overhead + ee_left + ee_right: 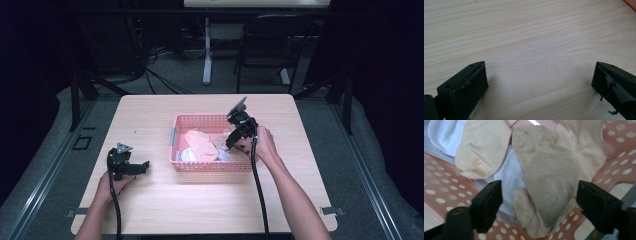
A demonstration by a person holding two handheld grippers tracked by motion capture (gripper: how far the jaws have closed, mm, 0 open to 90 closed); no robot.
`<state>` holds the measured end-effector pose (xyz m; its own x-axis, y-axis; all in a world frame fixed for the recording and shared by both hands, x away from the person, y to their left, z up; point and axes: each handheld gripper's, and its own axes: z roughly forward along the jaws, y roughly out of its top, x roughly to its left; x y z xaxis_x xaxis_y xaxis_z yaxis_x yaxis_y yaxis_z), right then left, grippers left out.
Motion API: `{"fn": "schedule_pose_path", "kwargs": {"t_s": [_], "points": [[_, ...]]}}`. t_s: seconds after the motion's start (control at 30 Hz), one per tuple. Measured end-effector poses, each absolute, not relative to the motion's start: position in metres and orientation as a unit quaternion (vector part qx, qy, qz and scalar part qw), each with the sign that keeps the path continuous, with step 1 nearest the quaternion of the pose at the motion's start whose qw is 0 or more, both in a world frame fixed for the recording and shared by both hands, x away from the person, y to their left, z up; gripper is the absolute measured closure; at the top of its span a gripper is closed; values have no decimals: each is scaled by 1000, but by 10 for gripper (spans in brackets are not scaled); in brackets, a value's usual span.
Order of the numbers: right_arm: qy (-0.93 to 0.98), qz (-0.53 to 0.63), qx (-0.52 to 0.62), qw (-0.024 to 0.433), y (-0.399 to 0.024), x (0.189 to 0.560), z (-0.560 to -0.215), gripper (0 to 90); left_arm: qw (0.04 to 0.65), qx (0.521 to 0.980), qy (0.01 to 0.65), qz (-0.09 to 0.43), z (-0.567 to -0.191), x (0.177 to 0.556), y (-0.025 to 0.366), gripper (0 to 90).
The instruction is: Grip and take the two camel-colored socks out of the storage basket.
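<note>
My right tool [539, 202] hangs over the pink basket [200, 166], its two black jaws set apart with the beige sock [549, 182] lying between them; the pads do not press the cloth yet, so nothing is gripped. To take this sock well, I judge I should lower the tool until the jaws straddle the thick middle of the sock, close on that one layer only, and lift straight up so the white sock [509, 173] beneath it stays behind. A pinch too low would likely catch the white cloth or a hole in the basket floor.

The beige sock is a short, fine-knit ankle sock, limp and slightly folded at its lower end, lying on top of the pile. A cream sock [484, 147] lies beside it, and a pale pink sock [584, 147] lies on its other side against the basket wall. The basket is plastic, with round holes, and sits at the middle of the tabletop [150, 115], nearer the far edge than the near one.

My left tool [131, 167] rests on the tabletop toward the near left corner, well apart from the basket, its jaws wide open over bare wood.
</note>
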<state>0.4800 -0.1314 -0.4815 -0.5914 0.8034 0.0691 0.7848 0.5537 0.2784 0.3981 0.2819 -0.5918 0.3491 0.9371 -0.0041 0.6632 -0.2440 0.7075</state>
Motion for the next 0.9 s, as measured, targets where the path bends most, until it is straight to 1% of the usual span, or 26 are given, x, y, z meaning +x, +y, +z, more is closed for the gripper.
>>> {"fn": "schedule_pose_path", "kwargs": {"t_s": [0.07, 0.13, 0.17, 0.27, 0.4, 0.63, 0.73, 0.9], "points": [[881, 138, 452, 33, -131, 482, -485, 269, 316, 758, 528, 217, -592, 398, 282, 0], [869, 149, 470, 38, -131, 482, -490, 313, 316, 758, 528, 218, -592, 398, 282, 0], [877, 132, 461, 35, -132, 484, -488, 337, 316, 758, 528, 217, -592, 398, 282, 0], [874, 132, 466, 44, -133, 486, -490, 429, 315, 758, 528, 217, -592, 398, 282, 0], [874, 128, 467, 44, -133, 488, -493, 507, 316, 758, 528, 218, -592, 398, 282, 0], [876, 109, 468, 44, -130, 490, -495, 694, 316, 758, 528, 217, -592, 398, 282, 0], [876, 109, 468, 50, -129, 489, -496, 750, 316, 758, 528, 218, -592, 398, 282, 0], [878, 111, 464, 51, -130, 487, -487, 782, 316, 758, 528, 217, -592, 398, 282, 0]]}}
